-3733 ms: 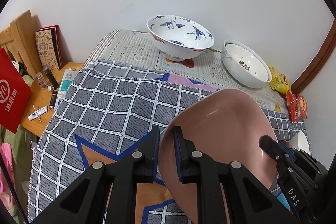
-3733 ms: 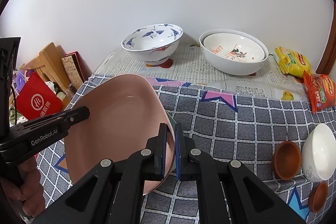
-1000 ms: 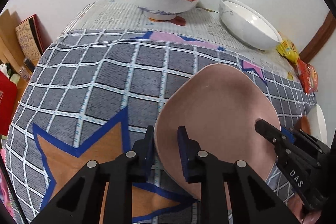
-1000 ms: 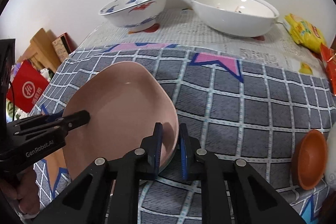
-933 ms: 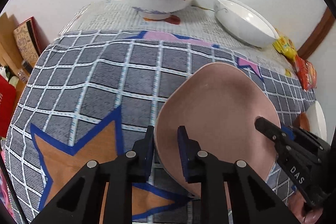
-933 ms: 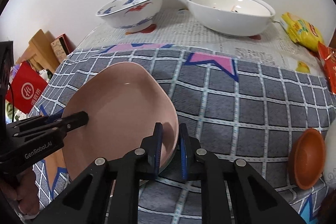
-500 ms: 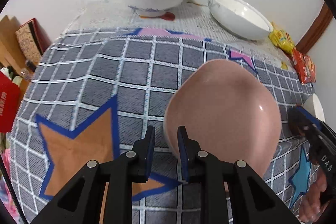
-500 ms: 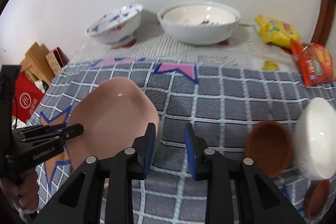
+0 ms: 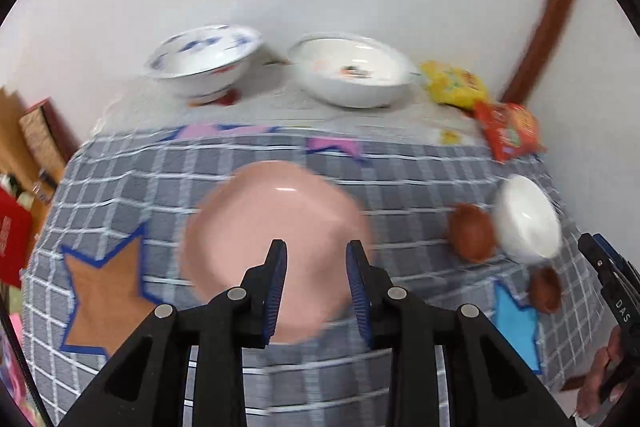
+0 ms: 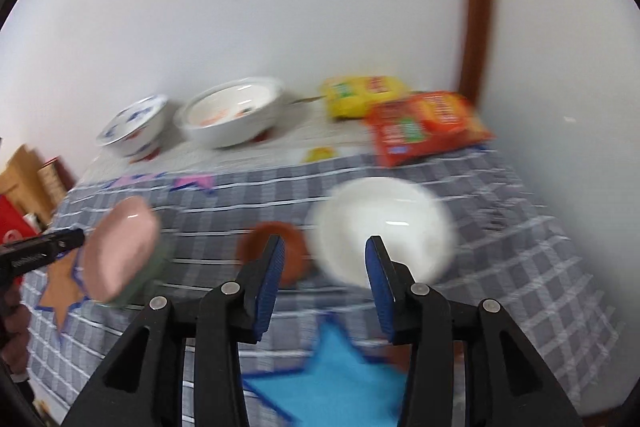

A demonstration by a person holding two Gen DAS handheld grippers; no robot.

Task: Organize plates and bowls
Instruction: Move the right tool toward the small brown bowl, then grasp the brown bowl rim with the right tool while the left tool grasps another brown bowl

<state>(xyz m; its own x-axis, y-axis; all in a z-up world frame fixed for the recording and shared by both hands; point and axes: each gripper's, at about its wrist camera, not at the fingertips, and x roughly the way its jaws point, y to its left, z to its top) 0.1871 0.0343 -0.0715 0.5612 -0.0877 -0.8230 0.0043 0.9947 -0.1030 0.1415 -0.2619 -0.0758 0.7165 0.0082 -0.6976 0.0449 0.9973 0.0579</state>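
- Pink plate [image 9: 276, 227], a smooth matte rose dish with rounded corners and a shallow well, lay face up on the grey checked tablecloth [image 9: 400, 195], a small glint near its far rim; motion blur softened its outline in both views.
- Its shape read as a rounded square, so no clear long axis could be told; in the left wrist view one corner pointed toward the back wall.
- In the right wrist view a grey-green edge showed beneath the plate [image 10: 120, 247], though what it belonged to could not be told.
- Left gripper [image 9: 316, 287] hung above the plate's near edge, its blue-padded jaws parted and opening, gripping nothing; the plate lay below them, not pinched.
- Right gripper [image 10: 324, 283] pointed at the white bowl [image 10: 384, 227], jaws moderately apart and widening, empty between the pads.
- White bowl sat upright near the cloth's right side, just beside a small brown dish [image 10: 276, 251]; a second brown dish [image 9: 545, 289] showed nearer the camera in the left wrist view.
- At the back, on newspaper, stood a blue-patterned bowl [image 9: 204, 59] and a large white bowl [image 9: 352, 71], side by side.
- Yellow snack packet [image 10: 364, 95] and orange snack packet [image 10: 424, 127] lay at the far right corner.
- A person's hand [image 9: 600, 383] showed at the right edge of the left wrist view.
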